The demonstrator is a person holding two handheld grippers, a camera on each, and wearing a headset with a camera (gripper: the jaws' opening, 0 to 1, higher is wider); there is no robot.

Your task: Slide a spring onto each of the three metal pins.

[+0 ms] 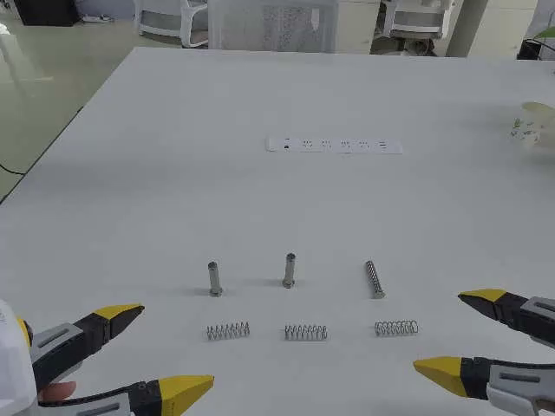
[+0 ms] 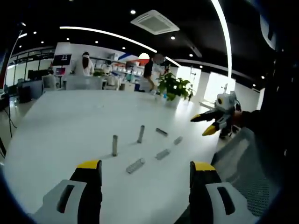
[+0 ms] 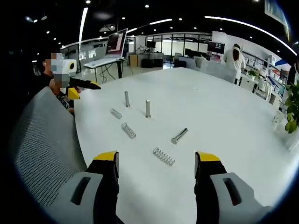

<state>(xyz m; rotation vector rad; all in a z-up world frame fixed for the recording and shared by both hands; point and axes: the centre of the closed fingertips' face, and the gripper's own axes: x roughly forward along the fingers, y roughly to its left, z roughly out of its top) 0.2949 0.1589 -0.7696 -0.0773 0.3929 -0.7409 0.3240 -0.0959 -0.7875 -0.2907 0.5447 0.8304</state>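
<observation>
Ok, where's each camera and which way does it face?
Head view: on the headset, facing forward and down at the table; left gripper and right gripper at the bottom corners, open.
Left gripper view: on the left gripper, facing the right gripper; own jaws below, grey clothes right.
Right gripper view: on the right gripper, facing the left gripper; own jaws below, grey clothes left.
All three share the pins and springs.

Pins (image 1: 289, 270) behind springs (image 1: 306, 332), approx. aligned
</observation>
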